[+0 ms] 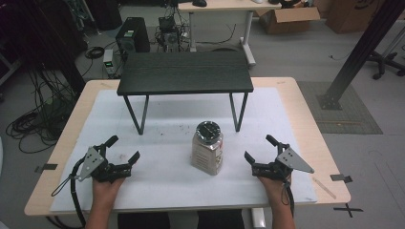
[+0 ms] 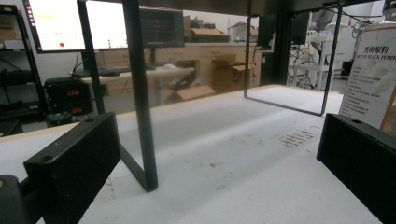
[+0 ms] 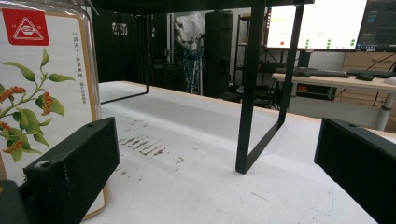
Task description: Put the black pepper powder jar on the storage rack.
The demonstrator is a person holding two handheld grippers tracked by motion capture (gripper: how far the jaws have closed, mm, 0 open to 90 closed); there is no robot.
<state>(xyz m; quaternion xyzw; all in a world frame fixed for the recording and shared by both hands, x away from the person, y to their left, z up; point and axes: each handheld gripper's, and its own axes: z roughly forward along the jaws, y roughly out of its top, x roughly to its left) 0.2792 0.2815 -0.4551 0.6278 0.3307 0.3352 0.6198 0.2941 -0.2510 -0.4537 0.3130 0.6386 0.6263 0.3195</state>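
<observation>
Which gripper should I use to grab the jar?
Probably right. The right gripper is open and sits nearer the jar, which looms large beside its jaw. The left gripper is open too, but farther off.

A spice jar [image 1: 207, 147] stands upright on the white mat [image 1: 167, 143], near a small black shelf [image 1: 185, 72]

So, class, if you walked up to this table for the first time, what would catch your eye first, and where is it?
Probably the spice jar, standing upright with a dark lid near the middle of the white mat, on its own. Behind it a small black shelf on thin metal legs spans the mat's far half. At the near edge, the left hand-held gripper and the right hand-held gripper rest either side of the jar, both open and holding nothing.
</observation>
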